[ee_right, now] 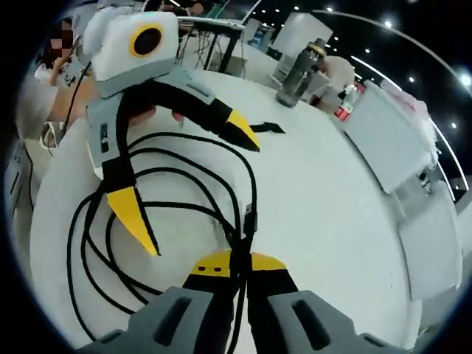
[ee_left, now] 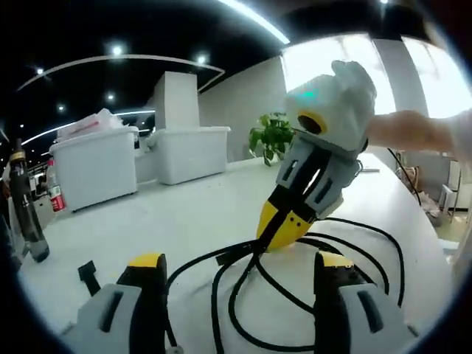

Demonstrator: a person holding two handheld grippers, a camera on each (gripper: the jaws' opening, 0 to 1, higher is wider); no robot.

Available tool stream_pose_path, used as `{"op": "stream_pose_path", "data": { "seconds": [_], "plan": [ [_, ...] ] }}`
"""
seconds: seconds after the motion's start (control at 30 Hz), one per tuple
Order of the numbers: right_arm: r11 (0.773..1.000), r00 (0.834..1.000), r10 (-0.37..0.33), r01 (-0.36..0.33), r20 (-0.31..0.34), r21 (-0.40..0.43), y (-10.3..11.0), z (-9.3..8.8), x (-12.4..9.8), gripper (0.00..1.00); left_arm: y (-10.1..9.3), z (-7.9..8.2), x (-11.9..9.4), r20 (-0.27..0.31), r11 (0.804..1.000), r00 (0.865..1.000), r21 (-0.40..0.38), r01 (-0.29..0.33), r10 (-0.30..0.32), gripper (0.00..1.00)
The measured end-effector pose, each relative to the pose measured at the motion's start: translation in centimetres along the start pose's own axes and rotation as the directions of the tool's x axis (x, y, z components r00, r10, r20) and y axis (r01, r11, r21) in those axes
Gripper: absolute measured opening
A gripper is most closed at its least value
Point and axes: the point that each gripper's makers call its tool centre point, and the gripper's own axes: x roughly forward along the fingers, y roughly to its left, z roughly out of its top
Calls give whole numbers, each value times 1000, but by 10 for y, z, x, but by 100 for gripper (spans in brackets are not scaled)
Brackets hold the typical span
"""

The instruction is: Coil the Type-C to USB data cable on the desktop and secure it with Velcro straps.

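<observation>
Black cable (ee_left: 310,284) lies in loose loops on the white worktop (ee_left: 199,214), between the wide-spread jaws of the left claw (ee_left: 240,276), whose yellow-tipped fingers (ee_left: 146,260) rise at about 7 and 5 o'clock of the left gripper view. A short black strap (ee_left: 88,274) (Velcro, by the look of it) lies at 8 o'clock. Toward 1 o'clock the right claw (ee_left: 279,230) comes down with jaws pressed together on the cable. In the right gripper view, the right claw (ee_right: 237,262) pinches the cable (ee_right: 184,210) at 6 o'clock; the left claw (ee_right: 193,188) stands wide at 10 o'clock over the coils. A dark bottle (ee_right: 299,72) stands near 1 o'clock.
</observation>
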Motion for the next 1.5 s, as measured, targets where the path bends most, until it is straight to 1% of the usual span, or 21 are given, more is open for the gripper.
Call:
{"op": "stream_pose_path", "data": {
  "seconds": [0.1,0.13,0.23,0.33,0.37,0.53,0.63,0.67,0.73,0.8,0.87,0.97,1.1,1.2,1.23,1.3,1.33,1.37,1.4,1.43,1.5],
  "plan": [
    [999,999,-31,32,24,-31,-1,8,-10,4,3,1,5,2,1000,1000,9,-10,10,82],
    [997,998,-47,49,29,-55,-3,10,-13,4,5,3,7,5,1000,1000,21,-16,16,82],
    [994,997,-64,67,37,-83,-2,13,-19,4,10,5,9,9,998,999,60,-36,36,78],
    [991,996,-82,86,43,-105,-2,16,-24,4,13,7,11,14,998,999,47,-42,42,77],
    [989,995,-90,95,44,-117,-2,17,-25,4,13,7,11,6,997,999,53,-51,51,76],
    [979,992,-120,126,46,-162,-1,20,-30,4,15,8,12,-27,980,993,167,-108,114,69],
    [974,990,-133,141,53,-177,-2,23,-33,2,17,9,10,-39,960,987,243,-141,155,58],
    [973,988,-143,152,65,-174,-4,26,-35,2,17,10,10,-36,953,986,265,-149,164,51],
    [971,986,-148,160,79,-178,-5,31,-38,1,14,8,10,-38,950,986,276,-144,161,42],
    [970,985,-151,164,84,-178,-5,33,-38,1,15,7,10,-42,948,985,280,-148,166,38],
    [972,987,-142,152,72,-177,-3,30,-34,1,15,4,9,-60,948,984,284,-144,167,30],
    [973,990,-130,139,58,-183,-1,27,-29,1,15,-5,10,-95,946,982,299,-127,162,26],
    [980,994,-100,106,44,-171,3,24,-23,1,16,-13,11,-137,932,973,340,-130,186,15],
    [986,996,-81,86,41,-143,4,22,-20,1,17,-16,11,-148,925,970,357,-128,191,9],
    [990,997,-65,69,35,-125,5,21,-19,2,16,-17,11,-159,916,970,385,-111,185,8],
    [997,997,-58,61,59,-57,3,24,-18,2,18,-15,10,-155,904,965,406,-132,210,8],
    [999,997,-35,37,62,-28,4,23,-18,3,18,-14,10,-154,900,965,416,-130,211,8],
    [999,996,-34,34,86,6,1,26,-19,3,17,-14,10,-150,899,966,419,-129,209,7],
    [997,996,-22,16,85,71,1,25,-20,4,18,-13,10,-148,898,966,420,-133,212,7],
    [987,996,3,-18,94,157,1,25,-21,9,18,-13,10,-149,896,965,423,-135,215,7],
    [965,992,34,-65,122,254,1,25,-24,24,19,-14,9,-157,897,963,421,-136,220,7]
  ]
}}
